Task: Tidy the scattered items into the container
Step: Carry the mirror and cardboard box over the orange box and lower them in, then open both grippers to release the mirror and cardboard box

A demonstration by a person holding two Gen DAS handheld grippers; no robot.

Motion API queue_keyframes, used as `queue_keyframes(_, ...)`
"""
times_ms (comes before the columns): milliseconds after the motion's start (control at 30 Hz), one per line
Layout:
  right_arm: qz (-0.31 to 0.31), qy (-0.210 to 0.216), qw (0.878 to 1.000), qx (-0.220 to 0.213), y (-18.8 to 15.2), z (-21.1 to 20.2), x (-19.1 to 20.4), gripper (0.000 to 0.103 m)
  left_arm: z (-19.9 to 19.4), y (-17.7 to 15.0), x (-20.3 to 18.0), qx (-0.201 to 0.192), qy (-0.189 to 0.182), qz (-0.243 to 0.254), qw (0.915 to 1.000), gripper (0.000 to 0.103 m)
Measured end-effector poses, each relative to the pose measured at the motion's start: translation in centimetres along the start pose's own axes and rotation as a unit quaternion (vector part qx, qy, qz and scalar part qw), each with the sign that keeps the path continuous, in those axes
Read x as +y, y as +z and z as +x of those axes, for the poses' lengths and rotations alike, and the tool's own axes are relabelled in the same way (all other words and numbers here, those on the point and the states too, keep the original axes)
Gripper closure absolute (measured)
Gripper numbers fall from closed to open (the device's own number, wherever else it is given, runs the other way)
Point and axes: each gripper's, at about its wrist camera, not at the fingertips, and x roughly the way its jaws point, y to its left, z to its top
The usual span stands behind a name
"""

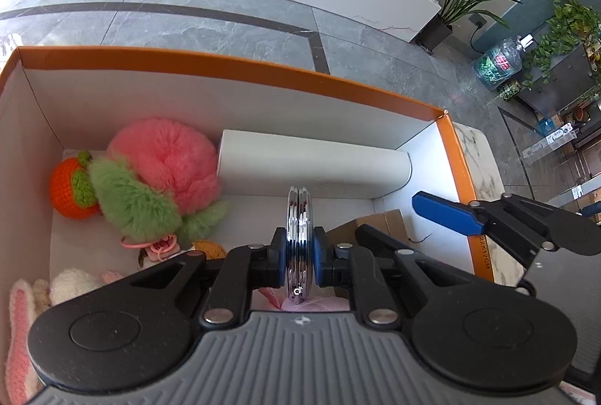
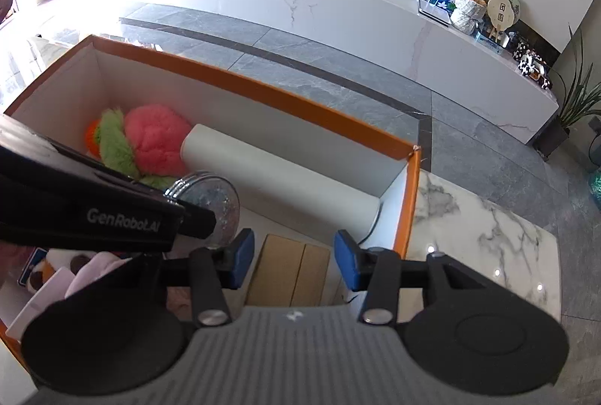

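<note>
- Left wrist view: the left gripper (image 1: pixel 299 256) has its jaws pinched narrow on a round chrome compact (image 1: pixel 299 236), clamped across its two flat faces so it stands on edge, the seam toward the camera.
- The compact hangs inside the orange-rimmed box (image 1: pixel 240 72), above the floor of the box, in front of a white roll (image 1: pixel 311 160) that lies along the far wall. A pink and green plush (image 1: pixel 165 168) and an orange crocheted fruit (image 1: pixel 69 189) lie at the far left.
- The compact looks hard, stiff and polished, so probably slick under the pads; the faces are the sound place to take it, since the rounded edge would likely slide. If it carries a mirror it could crack when dropped, so a low release onto the plush or the box floor seems wiser.
- Right wrist view: the right gripper (image 2: pixel 293 264) holds nothing, its jaws standing about half apart over a brown cardboard packet (image 2: pixel 291 273) at the near right of the box, just inside the wall beside the marble counter (image 2: pixel 488 228).
- Here the compact appears at the left, its glittery face turned this way, under the left gripper's black arm.
</note>
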Motion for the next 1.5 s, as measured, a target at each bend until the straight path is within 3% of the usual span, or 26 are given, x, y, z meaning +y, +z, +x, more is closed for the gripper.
queue_keyframes(300,0.014,-0.004,0.998,-0.058,-1.0,-4.2,-1.5,0.048,1.0,0.1,-1.6,0.015,0.013,0.007,0.9998,0.088)
queue_keyframes(467,0.012,-0.043,0.995,-0.086,-1.9,-5.5,-1.4,0.046,1.4,0.1,-2.9,0.027,0.022,0.009,0.9993,0.086)
queue_keyframes(733,0.056,-0.051,0.993,-0.095,-3.6,-6.6,-3.0,0.046,1.3,0.1,-4.2,0.036,0.013,-0.004,0.9992,0.083)
queue_keyframes(800,0.064,-0.053,0.992,-0.096,-4.0,-6.8,-3.3,0.046,1.3,0.1,-4.4,0.038,-0.005,-0.008,0.9992,0.072)
queue_keyframes(867,0.075,-0.053,0.991,-0.097,-4.2,-7.1,-3.7,0.046,1.4,0.2,-4.8,0.041,-0.014,-0.010,0.9990,0.068)
queue_keyframes(1100,0.091,-0.050,0.990,-0.100,-5.4,-7.9,-4.1,0.045,1.1,0.2,-5.2,0.036,-0.001,-0.011,0.9993,0.067)
queue_keyframes(1267,0.099,-0.041,0.989,-0.103,-6.0,-8.7,-3.7,0.045,-1.5,-0.1,-5.4,0.011,0.010,0.004,0.9999,0.067)
queue_keyframes(1500,0.121,-0.019,0.985,-0.120,-6.3,-11.0,-2.5,0.042,-8.3,-2.1,-6.9,-0.078,0.049,0.062,0.9938,0.066)
